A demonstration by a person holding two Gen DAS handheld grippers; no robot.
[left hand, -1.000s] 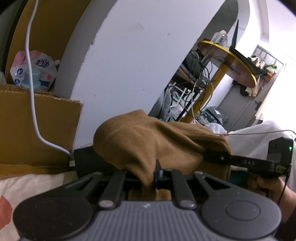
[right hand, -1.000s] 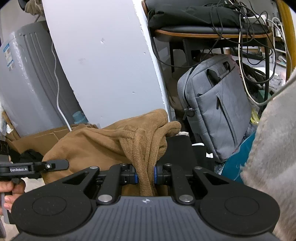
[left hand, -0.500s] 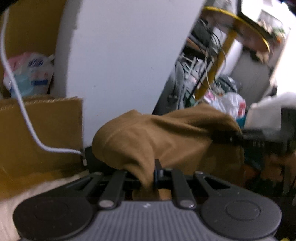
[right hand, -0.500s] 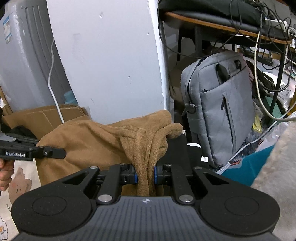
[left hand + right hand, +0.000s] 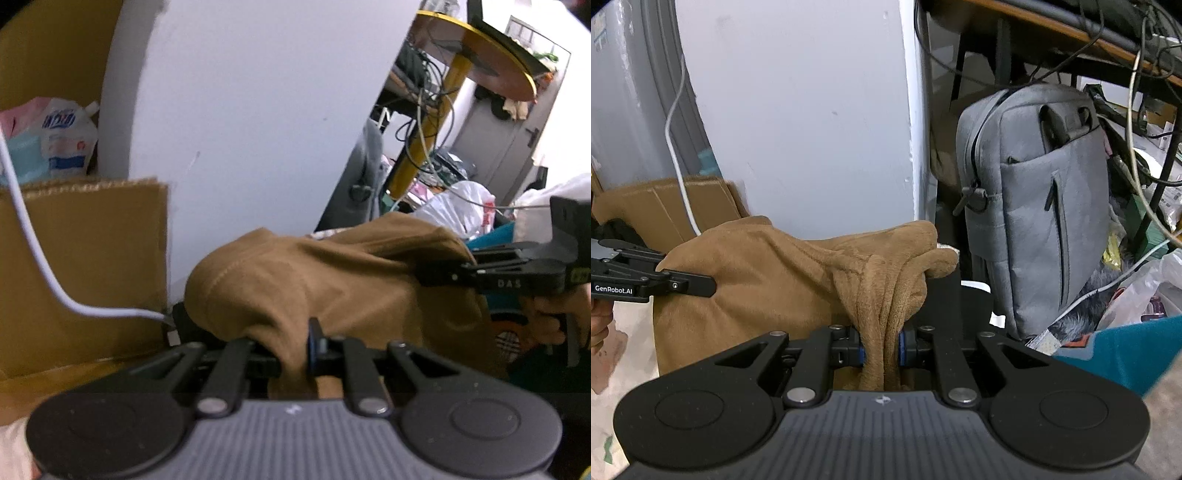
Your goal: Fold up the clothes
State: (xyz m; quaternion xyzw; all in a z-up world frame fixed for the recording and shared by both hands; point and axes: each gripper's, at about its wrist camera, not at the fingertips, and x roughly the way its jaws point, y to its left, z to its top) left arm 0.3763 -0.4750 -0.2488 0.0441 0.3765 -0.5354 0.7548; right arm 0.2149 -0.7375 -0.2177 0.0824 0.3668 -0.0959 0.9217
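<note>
The soft brown fleece garment point(image 5: 783, 273) is clamped in the left claw point(image 5: 295, 354) and right claw point(image 5: 881, 349); its lower part is hidden behind them.

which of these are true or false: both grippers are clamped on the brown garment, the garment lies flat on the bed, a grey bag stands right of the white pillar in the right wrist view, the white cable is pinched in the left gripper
1. Both grippers are clamped on the brown garment. True: the left gripper and the right gripper each pinch a bunch of the brown garment.
2. The garment lies flat. False: it hangs bunched between the two grippers.
3. A grey bag stands right of the white pillar. True: the grey bag is right of the white pillar.
4. The white cable is pinched in the left gripper. False: the white cable runs over the cardboard, apart from the jaws.
</note>
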